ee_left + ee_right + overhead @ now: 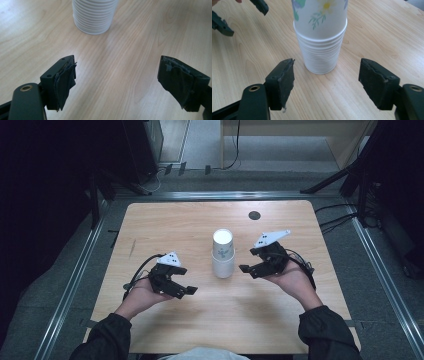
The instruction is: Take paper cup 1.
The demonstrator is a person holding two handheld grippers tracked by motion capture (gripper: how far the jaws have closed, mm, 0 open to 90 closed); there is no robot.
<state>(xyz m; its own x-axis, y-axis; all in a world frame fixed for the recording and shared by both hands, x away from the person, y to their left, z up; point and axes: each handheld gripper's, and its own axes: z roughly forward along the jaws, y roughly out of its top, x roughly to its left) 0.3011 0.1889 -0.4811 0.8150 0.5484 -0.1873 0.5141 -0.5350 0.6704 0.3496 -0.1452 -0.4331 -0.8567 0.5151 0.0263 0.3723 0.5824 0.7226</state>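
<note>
A white paper cup stack (222, 255) stands in the middle of the wooden table (150, 225). Its lower part is ribbed (320, 55) and its upper cup bears a flower print. My left gripper (184, 288) is held low to the left of the stack, open, with nothing between its jaws (117, 82); the ribbed base (94, 15) lies ahead of it. My right gripper (250, 261) hovers just right of the stack, open, its pads (284, 80) apart from the cup and short of it. The left gripper (240, 15) also appears beyond the stack in the right gripper view.
A dark round hole (254, 215) sits near the table's far edge. Metal rails (75, 280) run along both sides on the floor, with cables (340, 220) at the right and dark stands behind. Bare wood lies in front of and behind the stack.
</note>
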